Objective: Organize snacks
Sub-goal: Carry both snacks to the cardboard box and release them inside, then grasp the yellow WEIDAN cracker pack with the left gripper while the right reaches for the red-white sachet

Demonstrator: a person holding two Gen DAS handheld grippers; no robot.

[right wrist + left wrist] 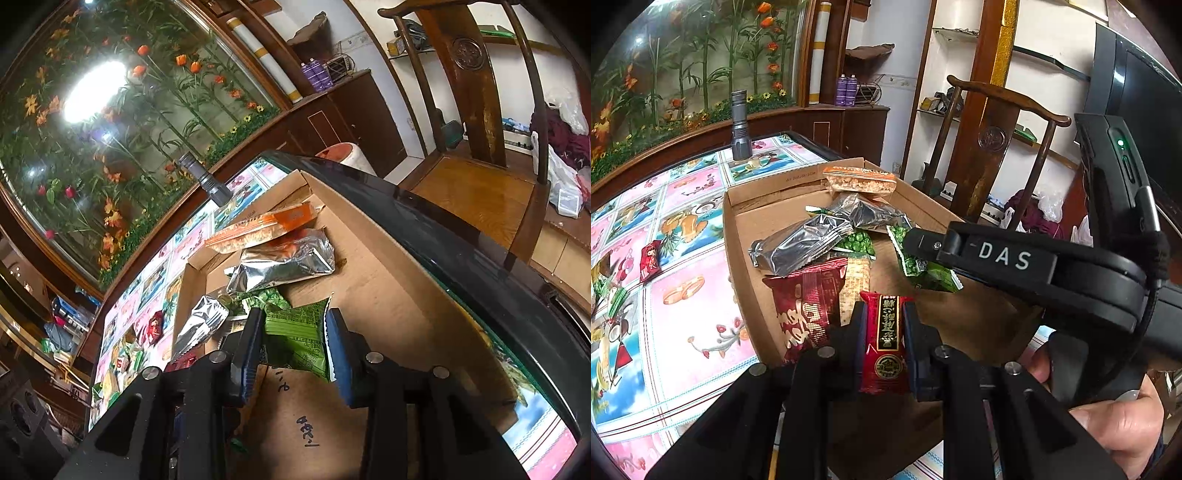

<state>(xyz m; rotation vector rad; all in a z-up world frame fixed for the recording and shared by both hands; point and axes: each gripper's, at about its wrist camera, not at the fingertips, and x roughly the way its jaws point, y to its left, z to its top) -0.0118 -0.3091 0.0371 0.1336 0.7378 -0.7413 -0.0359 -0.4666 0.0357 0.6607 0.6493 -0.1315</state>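
Two tools: over the shallow cardboard box (768, 206).
Left tool (885, 325): clamped on small red packet (886, 343).
Right tool (293, 334): jaws parted, green crinkled packet (299, 332) between.
Next: release both into box.

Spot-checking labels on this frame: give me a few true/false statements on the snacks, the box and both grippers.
1. The left gripper is shut on a red snack packet. True.
2. The cardboard box is empty. False: it holds several packets, among them a silver foil packet and an orange packet.
3. A green snack packet sits between the right gripper's jaws. True.
4. The grey flashlight lies inside the box. False: it stands upright on the patterned tablecloth beyond the box.
5. Every snack is in the box. False: a small red packet lies on the tablecloth.
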